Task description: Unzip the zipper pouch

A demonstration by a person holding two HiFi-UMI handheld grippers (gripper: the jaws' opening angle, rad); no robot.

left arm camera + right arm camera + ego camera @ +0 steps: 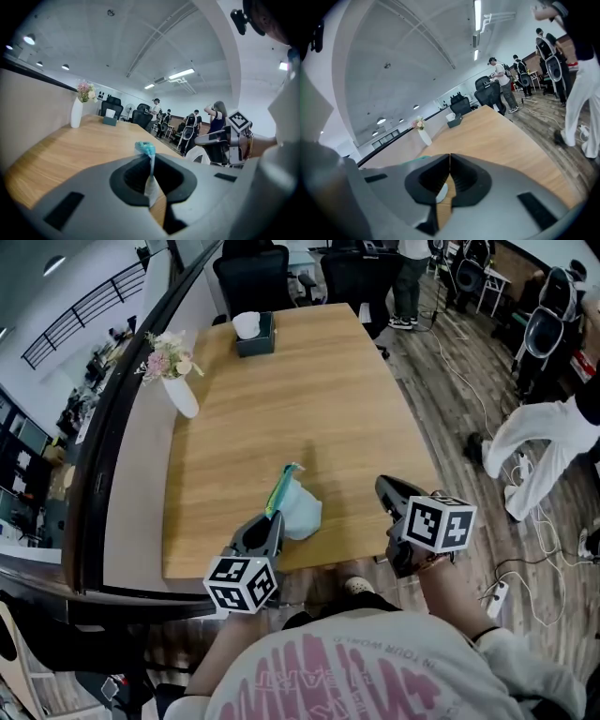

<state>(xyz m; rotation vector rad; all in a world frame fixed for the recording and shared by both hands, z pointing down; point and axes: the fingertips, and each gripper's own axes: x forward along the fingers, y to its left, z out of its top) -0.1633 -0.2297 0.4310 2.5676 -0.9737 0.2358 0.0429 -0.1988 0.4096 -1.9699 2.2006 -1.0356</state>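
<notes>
Pale blue zipper pouch (302, 507) near the front edge of the wooden table (309, 399), pinched at its near end between the closed jaws of the left gripper (273, 519), teal zipper end poking up past the fingertips. To the right, well clear of the pouch, right gripper (382, 487) with jaws pressed together on nothing. Farther back, vase (181, 397) and tissue box (255, 336).

Shirt (375, 673), 6 o'clock, head view: pink lettering, upside down, too warped to read. No other text.

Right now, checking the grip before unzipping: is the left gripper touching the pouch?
Touching: the left gripper view shows the left gripper pinching the pouch edge.
</notes>
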